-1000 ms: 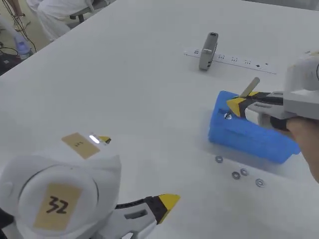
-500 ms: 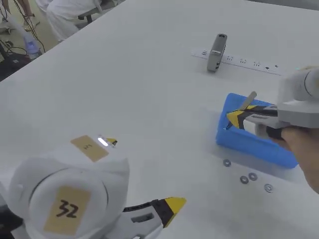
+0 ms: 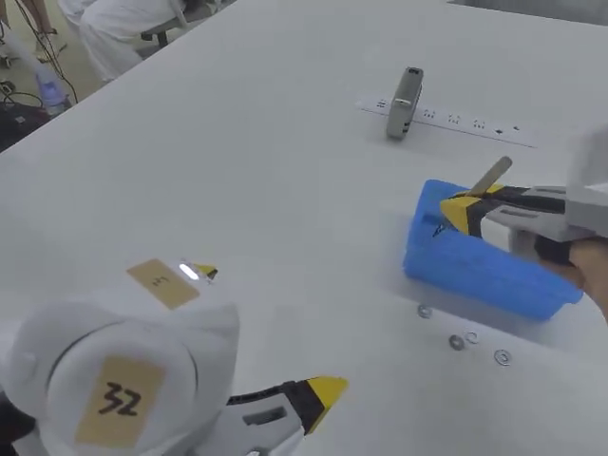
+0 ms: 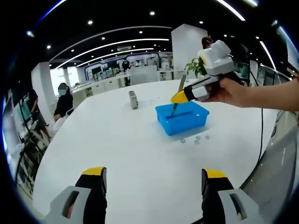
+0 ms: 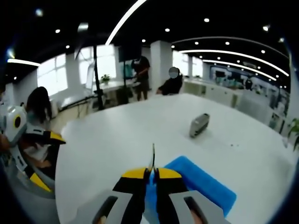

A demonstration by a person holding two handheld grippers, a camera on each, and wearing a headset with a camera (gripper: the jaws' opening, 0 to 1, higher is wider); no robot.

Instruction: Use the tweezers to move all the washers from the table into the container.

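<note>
The right claw (image 3: 463, 211) is clamped narrow on the tweezers (image 3: 495, 175), held over the blue container (image 3: 475, 271) on the right of the white bench (image 3: 285, 171). The tweezers slant down, their tips inside the container near its left wall; whether they hold anything is too small to tell. Four washers (image 3: 457, 343) lie loose on the bench just near of the container. The left claw (image 4: 154, 172) hangs wide and empty at the near left, well apart from them. A power strip (image 3: 456, 122) lies farther off.
</note>
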